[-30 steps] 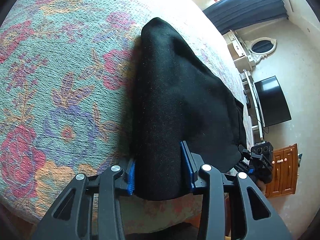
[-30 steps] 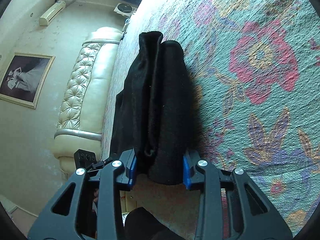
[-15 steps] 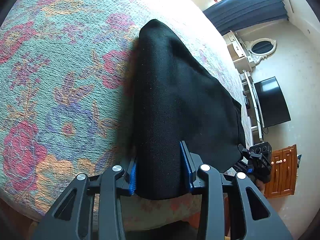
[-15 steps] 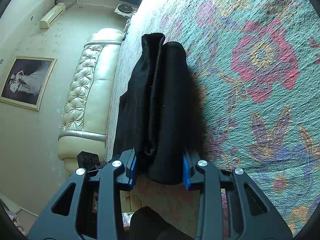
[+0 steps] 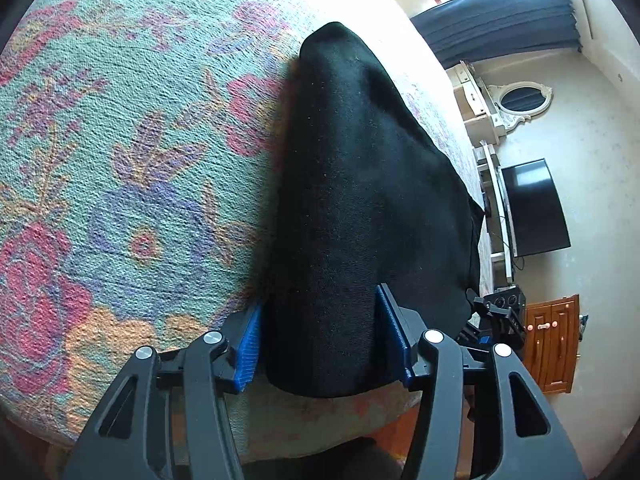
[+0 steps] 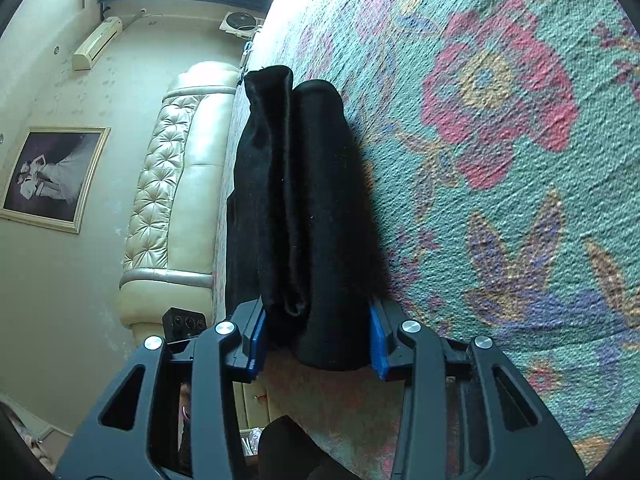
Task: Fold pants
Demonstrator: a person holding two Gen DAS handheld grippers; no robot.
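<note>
The black pants, bunched upright on the floral bedspread, are still gripped by the left tool and right tool, barely shifted since a second ago, so the fold is judged unfinished.

1. Left gripper: jaws closed onto a thick fold of black pants; blue pads pressed against the cloth on either side; fingers pointing forward along the fold.
2. Right gripper: jaws likewise clamped on the layered pants edge; both blue pads in contact with the cloth.
3. The other gripper shows small at the frame edge in each wrist view.
</note>
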